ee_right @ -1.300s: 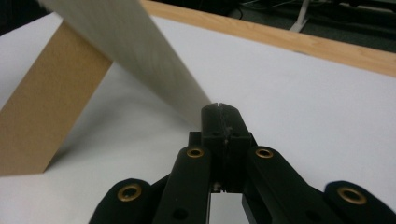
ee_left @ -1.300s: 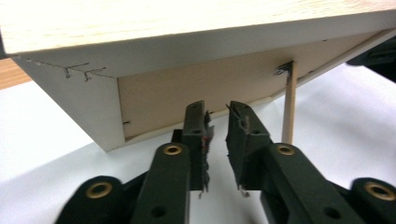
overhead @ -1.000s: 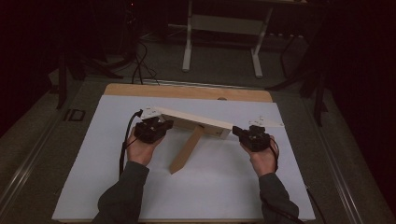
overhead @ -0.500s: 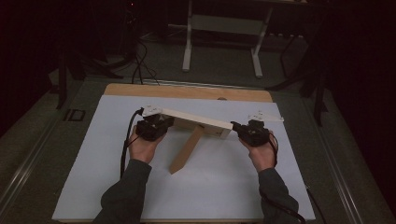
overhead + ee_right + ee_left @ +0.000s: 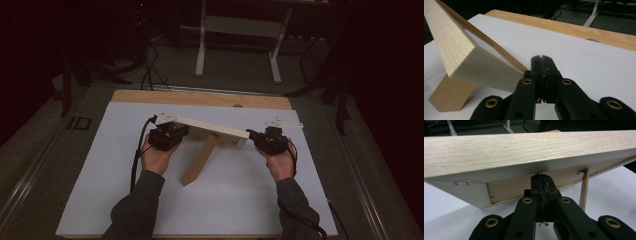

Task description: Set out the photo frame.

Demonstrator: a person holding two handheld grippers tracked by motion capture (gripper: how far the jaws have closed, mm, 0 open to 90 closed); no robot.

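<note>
Wooden plank assembly (image 5: 212, 131) is held above the white mat (image 5: 100, 190), long axis spanning between the hands; left gripper (image 5: 175, 134) and right gripper (image 5: 253, 135), jaws closed together, are set against opposite ends, equally near.

Left gripper (image 5: 169, 136): black body, pale grey three-cornered plate on top, black cable trailing toward sleeve. Right gripper (image 5: 270, 140): same black build, same pale plate, thin dark cable looping at wrist. Jaws in both gripper views: matte black linkage arms, brass-coloured rivets at pivots, ribbed black pads; frayed thread-like strand on left gripper's pads, possibly wear. Left hand (image 5: 157, 157), right hand (image 5: 280, 165): bare. Sleeves (image 5: 137, 205): long, dark grey-green, loosely creased.
</note>
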